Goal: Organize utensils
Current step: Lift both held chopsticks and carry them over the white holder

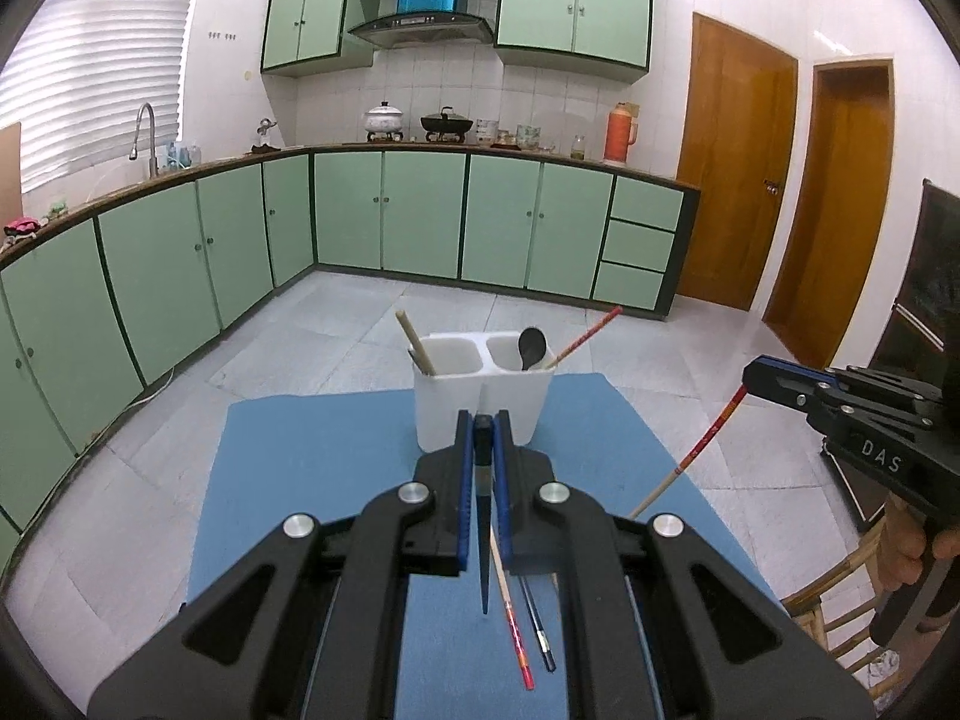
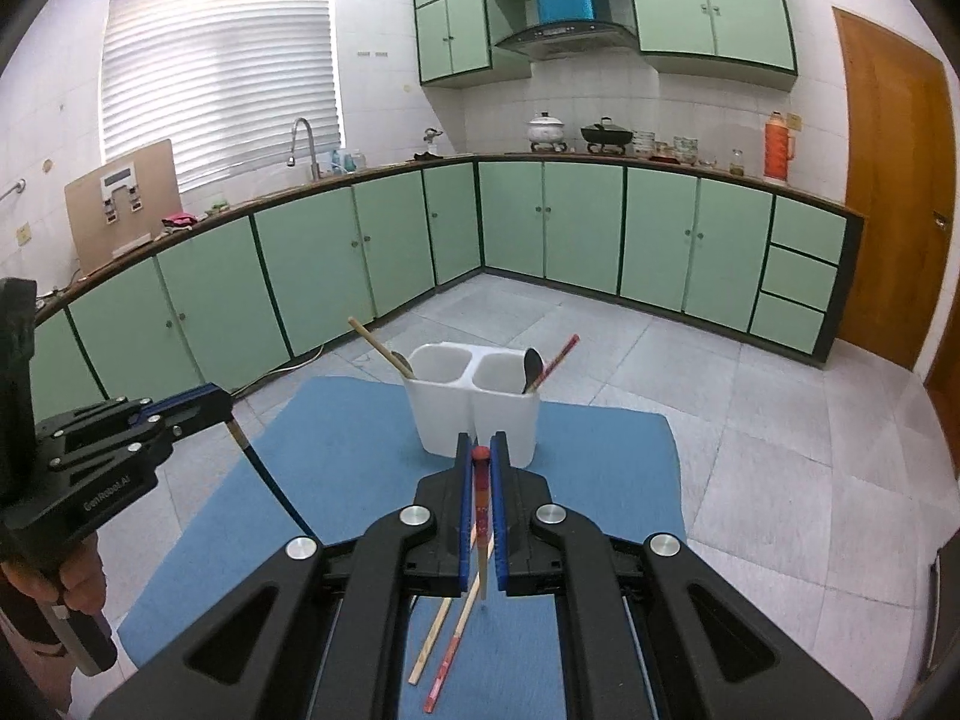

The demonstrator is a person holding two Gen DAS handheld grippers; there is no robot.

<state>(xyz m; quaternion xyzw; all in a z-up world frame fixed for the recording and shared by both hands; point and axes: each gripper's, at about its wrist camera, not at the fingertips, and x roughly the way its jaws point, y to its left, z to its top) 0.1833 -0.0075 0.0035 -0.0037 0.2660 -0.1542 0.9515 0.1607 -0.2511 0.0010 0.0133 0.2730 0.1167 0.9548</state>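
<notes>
Wide tiled floor [image 1: 372,324] open on all sides, green cabinets [image 1: 420,210] well back. Blue mat [image 1: 312,450] on table, far edge just behind white two-cup caddy [image 1: 480,402]; bare mat left and right of caddy. Caddy: bamboo stick [image 1: 415,341] in left cup, dark spoon [image 1: 531,348] and red chopstick [image 1: 585,337] in right. Left gripper [image 1: 483,423] clamped on dark chopstick [image 1: 483,546], held above mat. Right gripper [image 2: 480,450] clamped on red-topped chopstick [image 2: 481,516], held above mat. Loose chopsticks [image 1: 528,630] on near mat under both grippers
</notes>
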